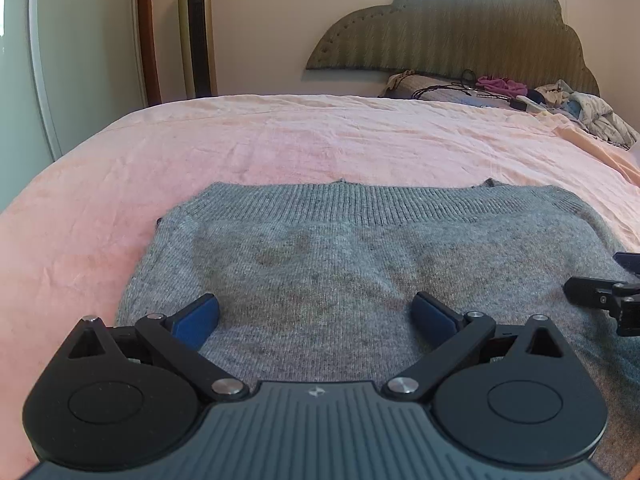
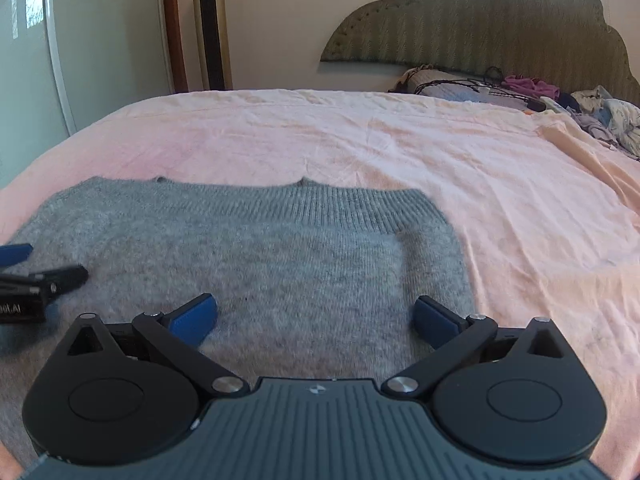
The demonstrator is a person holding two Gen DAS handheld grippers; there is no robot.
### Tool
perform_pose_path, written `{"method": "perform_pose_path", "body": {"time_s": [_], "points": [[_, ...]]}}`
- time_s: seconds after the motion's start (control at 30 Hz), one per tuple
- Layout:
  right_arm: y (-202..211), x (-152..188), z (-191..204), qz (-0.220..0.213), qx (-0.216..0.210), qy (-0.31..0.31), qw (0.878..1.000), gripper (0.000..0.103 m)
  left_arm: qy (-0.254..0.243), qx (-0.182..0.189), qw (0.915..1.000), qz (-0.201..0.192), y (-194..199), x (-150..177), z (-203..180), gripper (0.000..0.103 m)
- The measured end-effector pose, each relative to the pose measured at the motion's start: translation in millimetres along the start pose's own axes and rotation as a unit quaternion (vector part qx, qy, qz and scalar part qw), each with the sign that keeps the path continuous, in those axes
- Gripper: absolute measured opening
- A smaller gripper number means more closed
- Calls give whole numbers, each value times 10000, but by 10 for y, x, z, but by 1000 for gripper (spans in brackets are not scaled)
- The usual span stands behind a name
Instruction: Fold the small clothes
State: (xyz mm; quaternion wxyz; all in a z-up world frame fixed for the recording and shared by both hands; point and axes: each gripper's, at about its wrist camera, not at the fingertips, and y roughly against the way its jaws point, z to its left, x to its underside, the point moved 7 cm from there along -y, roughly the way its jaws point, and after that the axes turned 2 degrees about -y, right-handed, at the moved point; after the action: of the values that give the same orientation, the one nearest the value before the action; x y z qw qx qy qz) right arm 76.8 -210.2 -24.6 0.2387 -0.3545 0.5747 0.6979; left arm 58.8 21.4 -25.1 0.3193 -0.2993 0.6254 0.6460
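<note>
Knitwear is lying flat just ahead of both grippers: a grey sweater [image 1: 360, 264] spread on the pink sheet [image 1: 280, 140], its ribbed band [image 1: 380, 204] running across the far edge, away from the fingers. The left gripper [image 1: 316, 316] is hovering over the sweater's near part with its jaws standing wide apart and nothing between the blue pads [image 1: 198, 320]. The right gripper [image 2: 316, 316] is doing the same alongside it, spread wide and empty; the sweater's right edge is sitting just beyond its right finger, and sheet is showing further right.

Judging by the fuzzy, loose knit, the sweater is probably light, soft and quite limp, so it is likely to sag and drape from any single pinch and to stretch if pulled hard. The fabric looks grippy rather than slippery, and it may drag on the sheet and wrinkle it. Whether it is already doubled over I cannot tell, though a squared step near the right edge in the right view suggests a layer tucked beneath.

Good holds are likely the two near corners, one per gripper, pinching all layers at the edge and lifting together toward the band. A pile of clothes [image 1: 592, 108] is lying far ahead to the right, well apart.
</note>
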Motion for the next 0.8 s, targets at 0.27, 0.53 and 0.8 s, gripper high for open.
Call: {"method": "perform_pose_path", "body": {"time_s": [0.27, 0.53, 0.8], "points": [[25, 35, -28, -188, -118, -112, 9997, 103, -34, -134, 9998, 119, 42, -8, -18, 103], [29, 36, -32, -200, -142, -140, 9996, 103, 127, -30, 9999, -15, 290, 199, -25, 103], [263, -37, 25, -347, 116, -420, 9984, 103, 269, 47, 9996, -66, 282, 205, 14, 103]]}}
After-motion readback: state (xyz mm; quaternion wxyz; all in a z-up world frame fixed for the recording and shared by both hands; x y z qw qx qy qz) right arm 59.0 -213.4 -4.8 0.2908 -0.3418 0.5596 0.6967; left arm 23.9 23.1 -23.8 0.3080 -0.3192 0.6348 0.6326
